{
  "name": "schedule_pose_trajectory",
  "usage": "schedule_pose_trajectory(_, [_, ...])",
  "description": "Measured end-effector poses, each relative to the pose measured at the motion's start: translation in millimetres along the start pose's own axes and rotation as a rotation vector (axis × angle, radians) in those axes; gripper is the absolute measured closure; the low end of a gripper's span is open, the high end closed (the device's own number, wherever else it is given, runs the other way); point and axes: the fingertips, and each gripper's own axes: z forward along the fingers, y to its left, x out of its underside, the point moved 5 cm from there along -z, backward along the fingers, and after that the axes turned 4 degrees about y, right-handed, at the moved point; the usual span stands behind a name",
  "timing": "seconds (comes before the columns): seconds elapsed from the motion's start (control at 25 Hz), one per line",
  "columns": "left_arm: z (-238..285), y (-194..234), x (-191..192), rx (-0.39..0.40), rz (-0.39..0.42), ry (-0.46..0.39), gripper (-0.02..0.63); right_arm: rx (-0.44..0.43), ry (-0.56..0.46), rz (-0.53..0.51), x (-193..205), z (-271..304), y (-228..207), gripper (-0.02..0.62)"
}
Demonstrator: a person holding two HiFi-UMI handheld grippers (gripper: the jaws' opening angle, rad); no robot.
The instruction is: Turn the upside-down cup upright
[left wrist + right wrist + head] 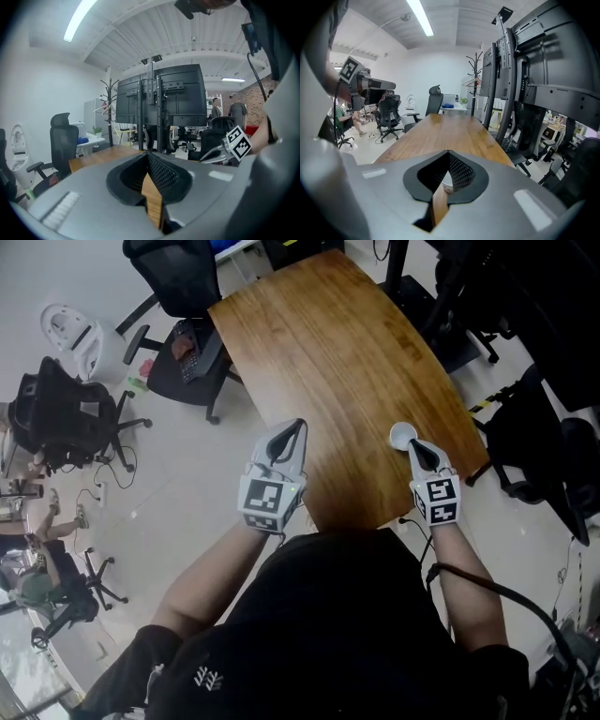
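Observation:
A small white cup [403,435] stands near the right front edge of the wooden table [319,352], and its round mouth seems to face up. My right gripper [414,443] is shut just behind the cup with nothing between its jaws. In the right gripper view a sliver of the cup [447,185] shows below the closed tips of that gripper [449,153]. My left gripper [297,427] hovers over the table's front left edge, jaws together and empty. The left gripper view shows only a wedge of table wood between the left gripper's [148,154] pads.
Black office chairs stand left of the table [185,338] and further left [62,414], with more dark chairs at the right [539,451]. Tall black screen stands [159,108] line the table's far side. A cable [497,592] trails from my right hand.

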Motion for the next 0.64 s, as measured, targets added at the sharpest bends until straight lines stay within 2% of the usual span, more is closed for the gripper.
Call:
schedule_pose_trajectory(0.24, [-2.5, 4.6, 0.9, 0.007, 0.006, 0.0, 0.606, 0.009, 0.029, 0.036, 9.9, -0.2, 10.6, 0.594])
schedule_pose_trajectory(0.64, [-12.7, 2.7, -2.7, 0.011, 0.004, -0.027, 0.606, 0.041, 0.018, 0.048, 1.3, -5.9, 5.4, 0.594])
